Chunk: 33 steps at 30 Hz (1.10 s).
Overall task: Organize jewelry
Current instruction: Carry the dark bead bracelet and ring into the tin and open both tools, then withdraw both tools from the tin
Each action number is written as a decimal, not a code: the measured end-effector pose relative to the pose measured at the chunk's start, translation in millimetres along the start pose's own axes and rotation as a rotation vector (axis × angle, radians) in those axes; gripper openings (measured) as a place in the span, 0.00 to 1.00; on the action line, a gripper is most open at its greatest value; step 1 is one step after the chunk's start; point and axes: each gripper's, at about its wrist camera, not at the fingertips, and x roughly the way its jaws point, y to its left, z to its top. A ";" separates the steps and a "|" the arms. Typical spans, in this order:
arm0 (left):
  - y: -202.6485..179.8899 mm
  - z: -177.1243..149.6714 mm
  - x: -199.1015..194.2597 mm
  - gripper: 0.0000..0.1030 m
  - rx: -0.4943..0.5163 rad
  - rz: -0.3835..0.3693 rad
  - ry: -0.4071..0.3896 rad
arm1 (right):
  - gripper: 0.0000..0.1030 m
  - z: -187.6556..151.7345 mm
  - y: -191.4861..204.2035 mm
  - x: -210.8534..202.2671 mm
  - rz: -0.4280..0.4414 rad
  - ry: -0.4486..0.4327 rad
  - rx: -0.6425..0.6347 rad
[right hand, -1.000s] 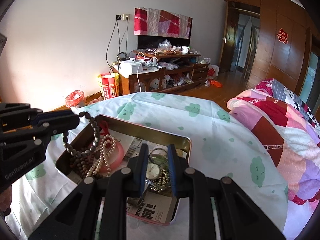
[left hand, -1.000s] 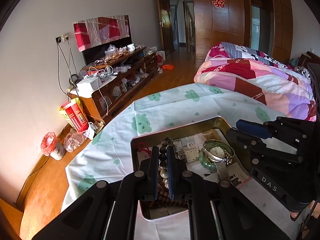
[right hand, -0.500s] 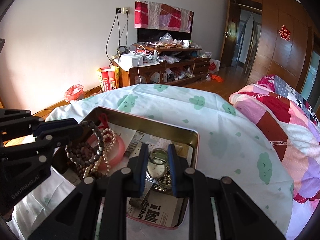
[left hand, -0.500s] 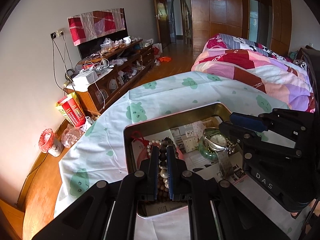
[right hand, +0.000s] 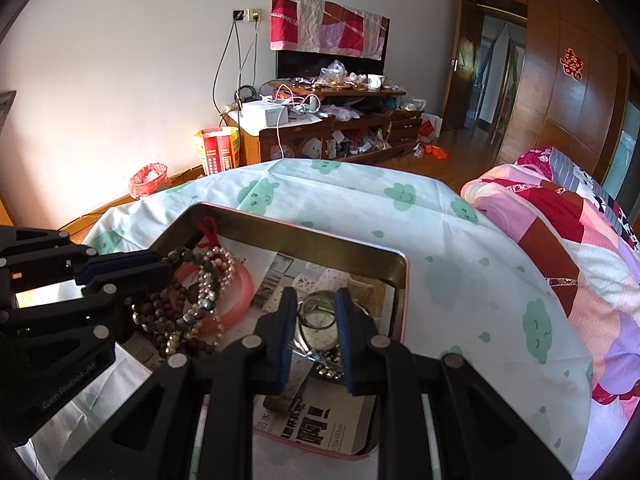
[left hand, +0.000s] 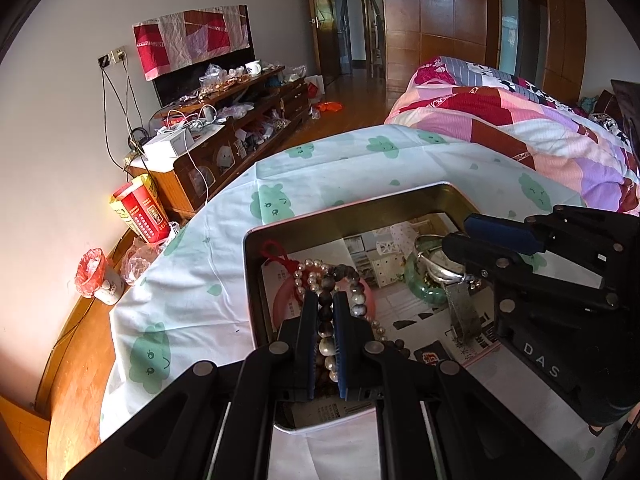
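left gripper [left hand: 325, 300] fingers nearly closed, pinching a dark bead string [left hand: 326, 312]; right gripper [right hand: 316, 304] fingers clamp a wristwatch [right hand: 320, 330] in the tin [right hand: 320, 240].

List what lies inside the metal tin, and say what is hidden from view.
Inside the tin: newspaper lining, a pink bangle, bead strings gripped by the left gripper, a green bangle, and a watch between the right gripper's fingers. The tin's floor is covered.

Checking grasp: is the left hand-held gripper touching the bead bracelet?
Touching. The left wrist view shows the left hand-held gripper pads clamped on the bead bracelet.
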 end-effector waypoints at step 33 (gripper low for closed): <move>4.8 -19.2 -25.3 0.68 -0.079 0.034 -0.036 | 0.56 -26.5 -8.1 -18.8 -0.050 0.005 0.068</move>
